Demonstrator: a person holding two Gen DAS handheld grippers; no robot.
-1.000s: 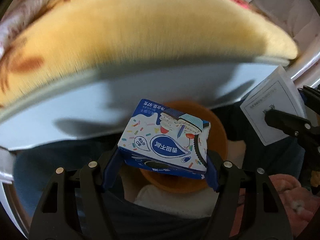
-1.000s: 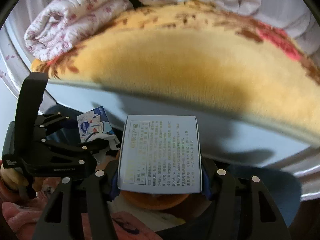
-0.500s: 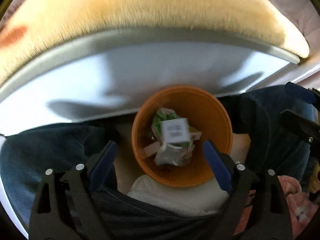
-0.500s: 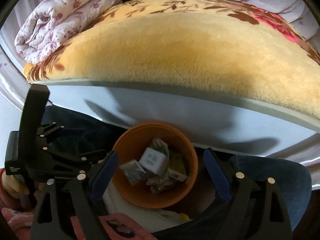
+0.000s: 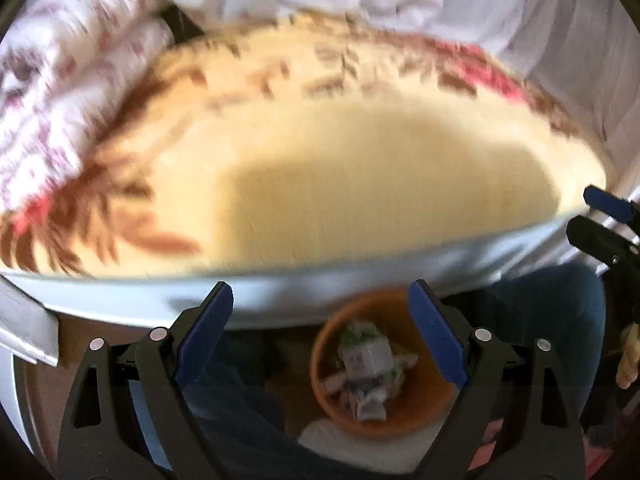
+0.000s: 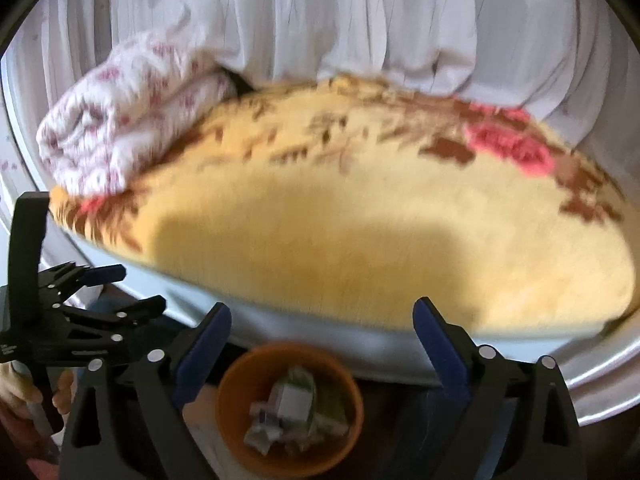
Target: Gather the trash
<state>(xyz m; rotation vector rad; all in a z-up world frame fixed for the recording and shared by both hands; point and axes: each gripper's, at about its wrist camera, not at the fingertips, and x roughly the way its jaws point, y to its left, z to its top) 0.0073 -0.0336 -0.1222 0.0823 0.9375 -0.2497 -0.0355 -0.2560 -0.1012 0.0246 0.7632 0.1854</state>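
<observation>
Left gripper [image 5: 320,300] and right gripper [image 6: 322,322] are both angling downward, jaws having just been opening wide, nothing between the blue pads [image 5: 434,336].

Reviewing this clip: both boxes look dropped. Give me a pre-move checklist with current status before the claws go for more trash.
1. Left claw empty, jaws wide after opening: ok.
2. Right claw empty, jaws wide after opening: ok.
3. Boxes lying inside orange bin: ok.
4. Bin upright: ok.
5. Claws apart from each other: ok.
6. More trash on yellow blanket: none seen, but frames are blurred: cannot tell.
</observation>
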